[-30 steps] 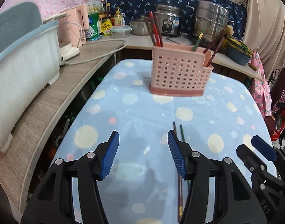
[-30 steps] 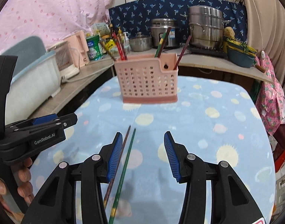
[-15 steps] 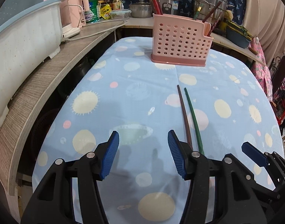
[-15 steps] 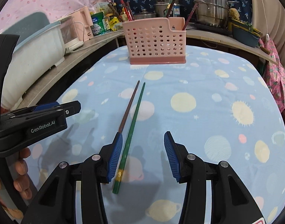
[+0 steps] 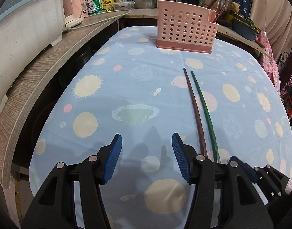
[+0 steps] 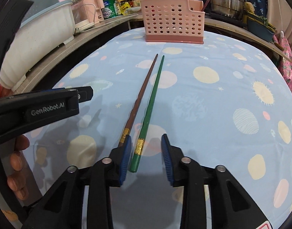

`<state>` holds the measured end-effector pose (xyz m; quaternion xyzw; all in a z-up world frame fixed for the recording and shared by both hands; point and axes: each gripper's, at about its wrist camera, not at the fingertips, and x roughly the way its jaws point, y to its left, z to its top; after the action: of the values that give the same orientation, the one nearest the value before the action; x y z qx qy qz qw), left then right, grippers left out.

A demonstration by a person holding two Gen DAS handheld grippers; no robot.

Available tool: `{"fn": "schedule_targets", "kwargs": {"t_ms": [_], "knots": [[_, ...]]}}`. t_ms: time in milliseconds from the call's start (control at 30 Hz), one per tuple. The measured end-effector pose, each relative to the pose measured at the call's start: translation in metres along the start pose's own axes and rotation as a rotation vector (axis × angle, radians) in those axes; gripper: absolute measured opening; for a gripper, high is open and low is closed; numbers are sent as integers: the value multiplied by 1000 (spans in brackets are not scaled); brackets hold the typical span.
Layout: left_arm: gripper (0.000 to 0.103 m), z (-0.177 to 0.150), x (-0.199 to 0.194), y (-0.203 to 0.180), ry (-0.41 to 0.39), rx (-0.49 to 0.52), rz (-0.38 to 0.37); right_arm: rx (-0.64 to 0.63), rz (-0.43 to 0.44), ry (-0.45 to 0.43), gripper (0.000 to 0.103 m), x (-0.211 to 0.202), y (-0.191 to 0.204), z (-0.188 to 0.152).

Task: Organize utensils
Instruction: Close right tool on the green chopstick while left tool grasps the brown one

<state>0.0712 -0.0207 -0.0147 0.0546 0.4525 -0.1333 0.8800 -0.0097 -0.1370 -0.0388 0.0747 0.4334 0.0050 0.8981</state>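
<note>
Basket farther across tablecloth now

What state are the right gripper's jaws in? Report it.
Open. The right gripper has its blue pads apart, with the green chopstick's thick end lying on the tablecloth between them, ungripped.

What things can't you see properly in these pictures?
- Thick end of the long brown chopstick: right wrist view, behind the right tool.
- Near end of the long green chopstick: left wrist view, behind the left tool.
- Lower parts of utensils inside the pink perforated plastic holder: hidden by its walls in both views.
</note>
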Motion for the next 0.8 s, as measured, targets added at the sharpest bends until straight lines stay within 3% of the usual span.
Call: {"fn": "schedule_targets", "kwargs": {"t_ms": [167,800], "knots": [[52,-2,0,-2,4,3,-5,4,-21,2,8,0,-7,-2],[71,-19,0,-46,37,77,-83,134,-75,-14,7,-10,-63,-7]]}}
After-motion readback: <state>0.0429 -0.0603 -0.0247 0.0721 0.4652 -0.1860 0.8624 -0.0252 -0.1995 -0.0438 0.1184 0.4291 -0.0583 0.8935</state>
